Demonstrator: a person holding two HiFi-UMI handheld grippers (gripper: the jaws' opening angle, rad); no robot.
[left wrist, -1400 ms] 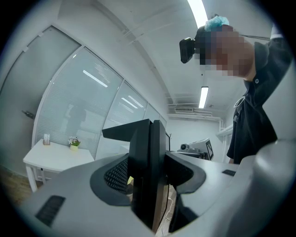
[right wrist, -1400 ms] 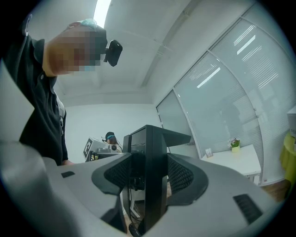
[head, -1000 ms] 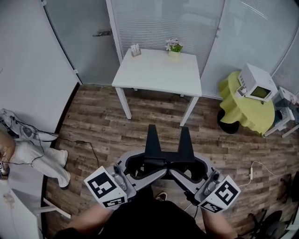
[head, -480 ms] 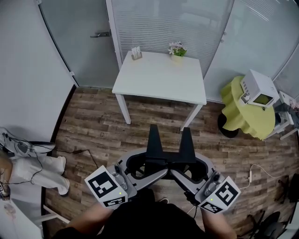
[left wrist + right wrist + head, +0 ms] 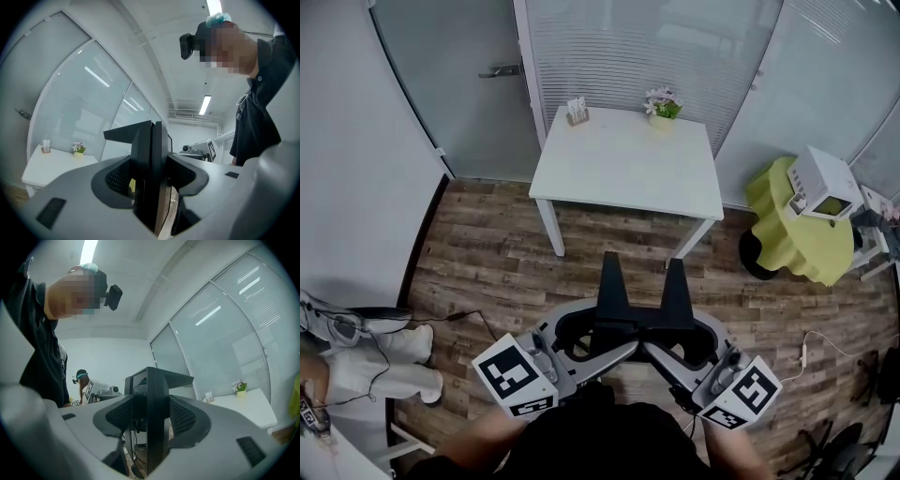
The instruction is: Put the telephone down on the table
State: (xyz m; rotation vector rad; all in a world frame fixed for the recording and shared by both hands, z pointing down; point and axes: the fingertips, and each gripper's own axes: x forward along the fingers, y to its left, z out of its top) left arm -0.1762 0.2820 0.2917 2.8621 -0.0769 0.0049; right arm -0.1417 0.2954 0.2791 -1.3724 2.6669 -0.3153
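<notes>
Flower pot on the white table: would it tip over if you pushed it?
Probably light: the flower pot looks small beside the white table. It might tip, since the flowers rise above its small base. The flowers could crush easily.

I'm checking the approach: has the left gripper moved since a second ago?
Yes, forward: in the head view less wood floor shows between the tongs of the left gripper and the white table than before.

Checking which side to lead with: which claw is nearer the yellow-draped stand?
Right. The yellow-draped stand is ahead and right of both; the right claw sits on that side, the left claw beyond it.
</notes>
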